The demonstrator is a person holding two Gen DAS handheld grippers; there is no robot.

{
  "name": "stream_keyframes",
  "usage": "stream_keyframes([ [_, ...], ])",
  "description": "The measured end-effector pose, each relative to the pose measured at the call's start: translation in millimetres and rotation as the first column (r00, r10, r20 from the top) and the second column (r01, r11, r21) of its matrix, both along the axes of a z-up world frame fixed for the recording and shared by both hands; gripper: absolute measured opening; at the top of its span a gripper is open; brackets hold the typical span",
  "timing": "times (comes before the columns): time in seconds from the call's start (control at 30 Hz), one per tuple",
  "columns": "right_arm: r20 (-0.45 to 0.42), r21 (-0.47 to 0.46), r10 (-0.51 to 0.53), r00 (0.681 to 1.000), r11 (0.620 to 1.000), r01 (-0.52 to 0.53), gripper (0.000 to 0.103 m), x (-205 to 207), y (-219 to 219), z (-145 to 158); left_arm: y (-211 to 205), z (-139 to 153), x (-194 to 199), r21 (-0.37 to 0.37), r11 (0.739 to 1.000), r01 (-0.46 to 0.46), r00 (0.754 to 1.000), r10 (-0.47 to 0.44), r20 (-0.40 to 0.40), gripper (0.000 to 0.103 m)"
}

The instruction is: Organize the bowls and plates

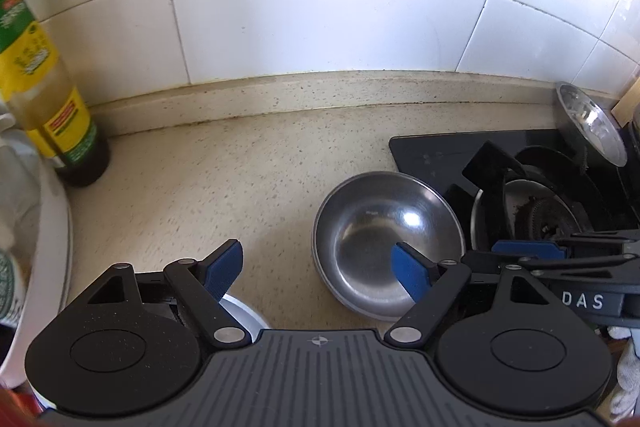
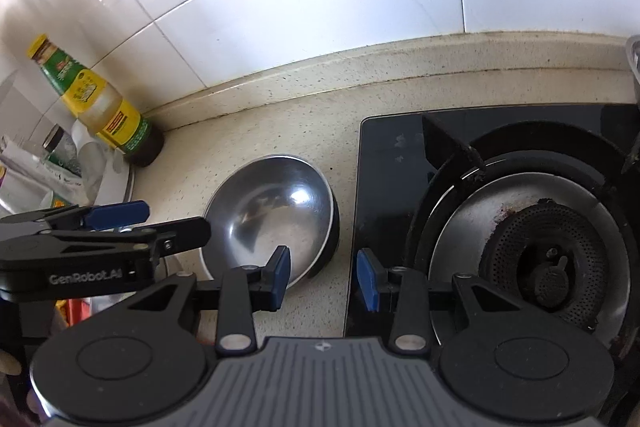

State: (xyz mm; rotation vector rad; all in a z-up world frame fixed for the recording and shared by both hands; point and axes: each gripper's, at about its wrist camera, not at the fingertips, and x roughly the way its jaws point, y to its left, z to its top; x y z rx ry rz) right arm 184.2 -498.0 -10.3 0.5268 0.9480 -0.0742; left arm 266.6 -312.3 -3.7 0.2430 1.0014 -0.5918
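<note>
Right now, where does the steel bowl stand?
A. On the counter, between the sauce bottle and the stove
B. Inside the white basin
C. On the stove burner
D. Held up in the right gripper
A: the steel bowl sits on the counter, with the sauce bottle to its left and the stove to its right.

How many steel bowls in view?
2. One steel bowl sits upright on the counter just left of the stove. A second bowl leans tilted at the stove's far right edge. Others may be hidden.
</note>
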Motion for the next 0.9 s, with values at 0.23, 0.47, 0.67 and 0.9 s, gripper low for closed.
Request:
stream_keyframes([
  [0.23, -0.028, 0.022, -0.017, 0.999, 1.0, 0.018, 0.035, 10.1, -7.1, -12.6, -14.0, -16.9, 15.8, 0.027, 0.999, 0.018, 0.999, -0.017, -0.028, 0.086],
  [0.47, -0.033, 0.035, -0.014, 0.999, 0.999, 0.015, 0.035, 16.9, -8.0, -17.9, -24.3, -28.1, 25.4, 0.032, 0.999, 0.041, 0.998, -0.039, -0.051, 0.086],
  [0.67, -0.04, 0.046, -0.006, 0.999, 0.999, 0.008, 0.035, 22.3, -4.0, -23.6, -26.6, -37.4, 35.2, 0.038, 0.999, 0.033, 0.997, -0.03, -0.067, 0.086],
  [0.9, -0.042, 0.045, 0.014, 0.999, 0.999, -0.012, 0.035, 26.6, 2.1, -25.3, -30.3, -51.5, 38.1, 0.044, 0.998, 0.043, 0.994, -0.039, -0.101, 0.081],
])
